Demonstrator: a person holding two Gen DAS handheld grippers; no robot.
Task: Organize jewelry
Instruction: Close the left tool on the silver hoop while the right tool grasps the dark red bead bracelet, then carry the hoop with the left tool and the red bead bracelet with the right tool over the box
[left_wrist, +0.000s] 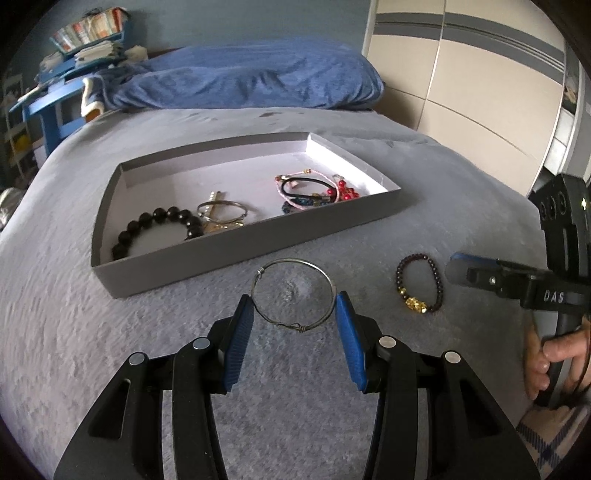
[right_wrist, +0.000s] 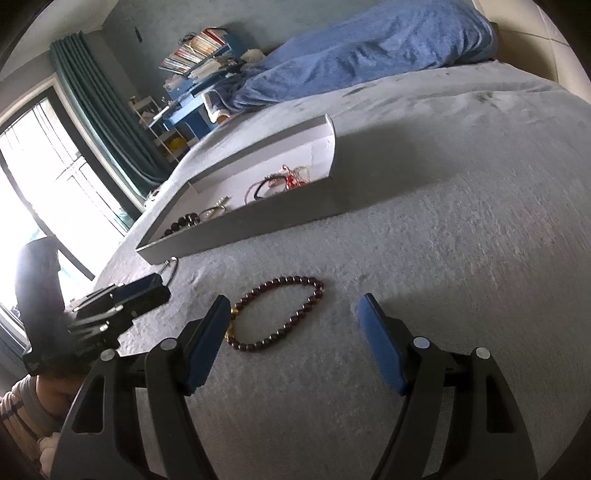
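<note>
A silver wire bangle (left_wrist: 293, 295) lies on the grey bedspread in front of the grey tray (left_wrist: 207, 258). My left gripper (left_wrist: 295, 308) is open, its blue pads on either side of the bangle's near half. A dark red bead bracelet with gold charms (left_wrist: 419, 284) lies to the right; it also shows in the right wrist view (right_wrist: 279, 314). My right gripper (right_wrist: 293, 304) is open just short of the bracelet, its left pad over the gold charms. The tray (right_wrist: 258, 225) holds a black bead bracelet (left_wrist: 159, 227), a silver bangle (left_wrist: 221, 210) and several cord bracelets (left_wrist: 314, 190).
A blue blanket (left_wrist: 243, 77) lies across the head of the bed. A wardrobe (left_wrist: 480, 85) stands at the right. A blue shelf with books (right_wrist: 199, 55) and a curtained window (right_wrist: 55, 155) are at the left. The grey bedspread (right_wrist: 461, 240) stretches right of the tray.
</note>
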